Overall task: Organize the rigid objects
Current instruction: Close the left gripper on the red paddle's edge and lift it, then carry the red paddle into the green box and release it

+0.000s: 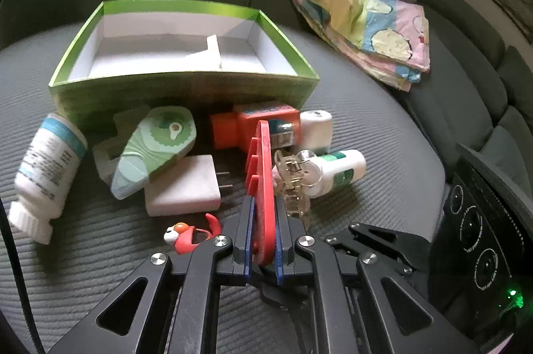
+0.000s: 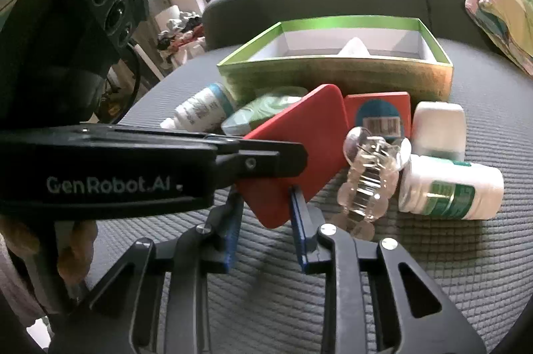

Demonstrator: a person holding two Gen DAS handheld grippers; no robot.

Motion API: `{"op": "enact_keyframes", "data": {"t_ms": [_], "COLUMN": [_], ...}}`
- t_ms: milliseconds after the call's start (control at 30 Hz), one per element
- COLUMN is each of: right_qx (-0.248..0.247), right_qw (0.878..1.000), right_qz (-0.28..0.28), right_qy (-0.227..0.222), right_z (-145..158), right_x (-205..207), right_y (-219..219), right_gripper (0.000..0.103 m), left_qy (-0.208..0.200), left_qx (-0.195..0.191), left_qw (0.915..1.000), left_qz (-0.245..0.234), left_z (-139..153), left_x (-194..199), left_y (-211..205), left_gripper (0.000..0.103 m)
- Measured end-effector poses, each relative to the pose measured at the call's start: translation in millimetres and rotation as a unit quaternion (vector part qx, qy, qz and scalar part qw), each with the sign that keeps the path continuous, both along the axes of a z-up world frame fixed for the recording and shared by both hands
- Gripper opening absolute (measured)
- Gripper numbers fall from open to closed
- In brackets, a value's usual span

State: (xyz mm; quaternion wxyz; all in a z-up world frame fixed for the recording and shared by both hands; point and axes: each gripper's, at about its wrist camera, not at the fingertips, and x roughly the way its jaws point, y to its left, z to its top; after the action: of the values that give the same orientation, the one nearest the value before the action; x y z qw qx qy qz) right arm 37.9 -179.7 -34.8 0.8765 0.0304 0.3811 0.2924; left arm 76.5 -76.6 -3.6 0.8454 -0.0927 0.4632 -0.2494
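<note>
The left gripper has its fingers clamped on a red plastic piece, held just in front of the green box; the right gripper waits, fingers wide. Next, I judge: carry it over the box's near wall and release

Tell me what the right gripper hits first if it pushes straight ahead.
Most likely the red plate held by the left gripper: its lower corner hangs just ahead of the open right gripper. Depth is unclear; the clear clip lies slightly right.
</note>
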Motion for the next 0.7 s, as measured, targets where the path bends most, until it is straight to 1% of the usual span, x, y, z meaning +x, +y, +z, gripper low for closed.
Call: {"op": "enact_keyframes", "data": {"t_ms": [133, 333, 433, 700], "right_qx": [0.007, 0.025, 0.031, 0.036], "right_qw": [1.000, 0.999, 0.999, 0.998], "right_qz": [0.006, 0.010, 0.013, 0.013], "right_qy": [-0.013, -0.035, -0.041, -0.059], "right_z": [15.6, 44.5, 56.8, 87.1], "right_x": [-3.3, 2.5, 8.7, 42.3], "right_y": [3.7, 4.6, 4.6, 5.0], "right_gripper": [0.027, 0.027, 0.027, 0.027], "left_qy": [-0.006, -0.032, -0.037, -0.054], "left_qx": [0.000, 0.014, 0.016, 0.021], "left_qw": [1.0000, 0.9993, 0.9990, 0.9980], "left_qz": [0.006, 0.012, 0.017, 0.023], "left_z": [16.6, 47.6, 60.5, 91.6], "left_x": [-2.1, 0.1, 8.7, 43.1], "left_y": [5.3, 5.3, 5.7, 4.0], "left_gripper": [0.009, 0.009, 0.009, 0.009]}}
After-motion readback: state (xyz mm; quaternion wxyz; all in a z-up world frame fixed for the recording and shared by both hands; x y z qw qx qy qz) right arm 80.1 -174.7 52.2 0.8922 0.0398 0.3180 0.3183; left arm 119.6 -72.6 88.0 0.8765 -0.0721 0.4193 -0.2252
